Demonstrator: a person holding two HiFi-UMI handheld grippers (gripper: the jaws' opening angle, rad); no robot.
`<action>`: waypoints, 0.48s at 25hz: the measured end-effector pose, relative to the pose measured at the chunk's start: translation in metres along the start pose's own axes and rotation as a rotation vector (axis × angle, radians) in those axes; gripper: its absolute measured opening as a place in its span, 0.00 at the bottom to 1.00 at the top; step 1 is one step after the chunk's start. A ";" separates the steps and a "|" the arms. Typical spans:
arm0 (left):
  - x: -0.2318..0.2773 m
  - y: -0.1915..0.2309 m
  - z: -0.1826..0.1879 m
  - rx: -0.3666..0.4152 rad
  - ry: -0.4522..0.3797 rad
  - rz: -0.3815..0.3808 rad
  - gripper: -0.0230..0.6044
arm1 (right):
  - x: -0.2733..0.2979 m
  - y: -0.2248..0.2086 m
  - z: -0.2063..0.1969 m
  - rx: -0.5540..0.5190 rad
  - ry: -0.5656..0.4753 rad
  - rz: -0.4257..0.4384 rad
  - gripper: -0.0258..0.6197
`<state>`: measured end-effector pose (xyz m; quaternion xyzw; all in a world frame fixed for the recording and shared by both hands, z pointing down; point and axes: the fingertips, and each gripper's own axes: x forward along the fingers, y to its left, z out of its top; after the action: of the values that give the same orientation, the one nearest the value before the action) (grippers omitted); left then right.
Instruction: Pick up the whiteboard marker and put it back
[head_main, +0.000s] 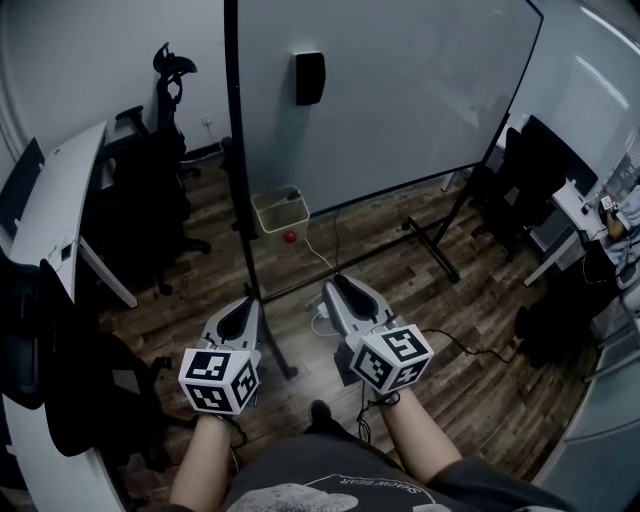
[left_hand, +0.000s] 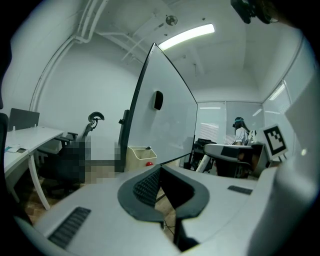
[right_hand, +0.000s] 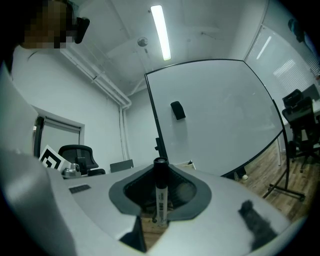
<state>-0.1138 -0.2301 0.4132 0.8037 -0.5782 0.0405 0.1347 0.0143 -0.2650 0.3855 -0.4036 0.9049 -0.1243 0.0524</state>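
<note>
In the right gripper view, the whiteboard marker (right_hand: 160, 196), white-barrelled with a black cap, stands upright between the pads of my right gripper (right_hand: 160, 172), which is shut on it. From the head view the marker is hidden inside the right gripper (head_main: 339, 284). That gripper is held low over the wooden floor, in front of the whiteboard (head_main: 400, 90). A black eraser (head_main: 309, 77) sticks to the board. My left gripper (head_main: 243, 304) hangs beside the right one, shut with nothing in it (left_hand: 160, 172).
The whiteboard stands on a black frame with feet (head_main: 436, 247) on the floor. Behind the frame are a beige bin (head_main: 280, 210) and a red ball (head_main: 290, 237). Office chairs (head_main: 160, 200) and a white desk (head_main: 55, 215) fill the left side. A person (head_main: 615, 215) sits far right.
</note>
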 end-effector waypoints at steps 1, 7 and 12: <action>0.002 0.002 0.001 0.000 0.000 0.003 0.06 | 0.003 -0.002 0.001 0.000 -0.001 0.002 0.18; 0.023 0.014 0.011 0.008 -0.010 0.032 0.06 | 0.031 -0.020 0.014 0.001 -0.018 0.026 0.18; 0.044 0.027 0.024 0.008 -0.029 0.061 0.06 | 0.062 -0.035 0.028 -0.009 -0.027 0.056 0.18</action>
<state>-0.1269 -0.2851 0.4051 0.7868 -0.6040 0.0350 0.1218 0.0038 -0.3390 0.3680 -0.3798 0.9158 -0.1130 0.0662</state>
